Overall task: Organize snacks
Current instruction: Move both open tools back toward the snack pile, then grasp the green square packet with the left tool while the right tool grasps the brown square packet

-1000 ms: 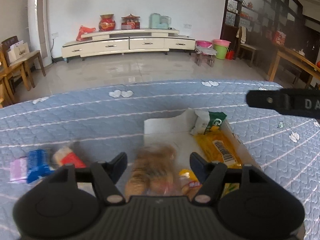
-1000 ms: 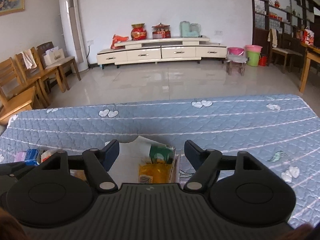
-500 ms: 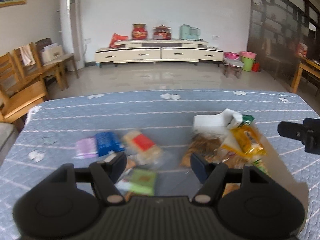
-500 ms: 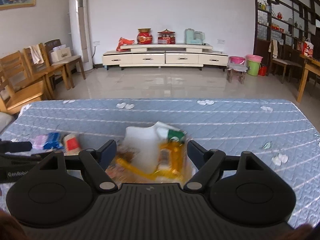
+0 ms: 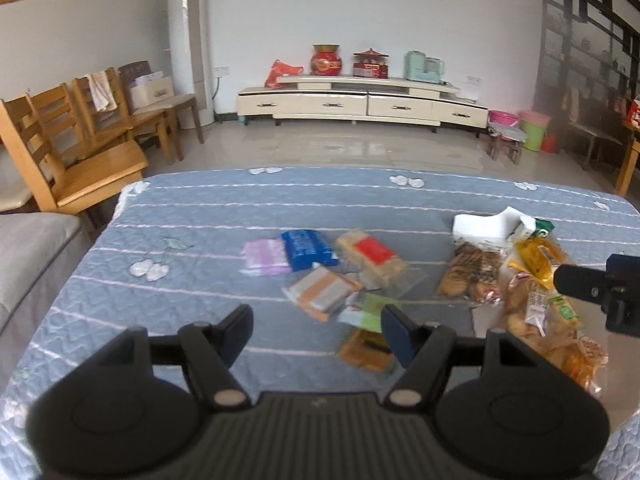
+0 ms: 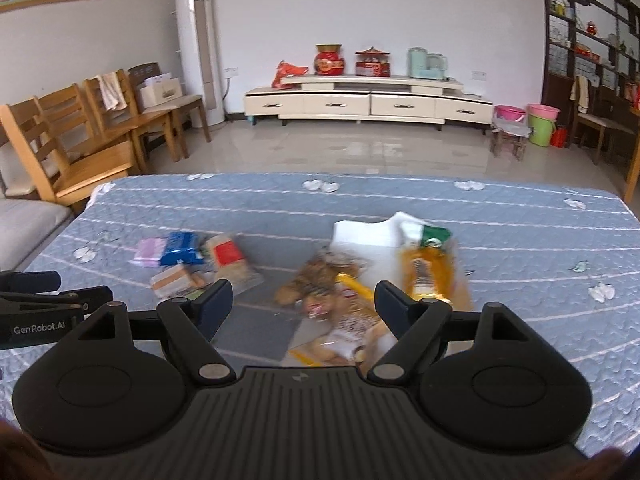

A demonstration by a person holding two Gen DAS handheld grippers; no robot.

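Loose snack packs lie on the blue quilted tabletop (image 5: 192,240): a purple one (image 5: 266,258), a blue one (image 5: 306,250), a red-labelled cracker pack (image 5: 370,256), an orange-grey one (image 5: 322,290), a green one (image 5: 368,312) and an orange one (image 5: 366,350). My left gripper (image 5: 316,332) hovers open just before them, nothing between its fingers. To the right, a white box (image 6: 368,236) holds brown cookies (image 6: 316,276), a yellow pack (image 6: 428,276) and a green-white pack (image 6: 430,236). My right gripper (image 6: 304,310) hangs wide open over these, gripping nothing.
Wooden chairs (image 5: 80,152) and a grey sofa (image 5: 28,248) stand off the table's left edge. Each gripper shows in the other's view: the right gripper (image 5: 600,288) at the right edge, the left gripper (image 6: 40,304) at the left edge. A cream TV cabinet (image 6: 368,104) lines the far wall.
My left gripper has swung left, from over the box and the brown cookies to the loose packs. My right gripper has shifted left toward the box, and its jaws have widened.
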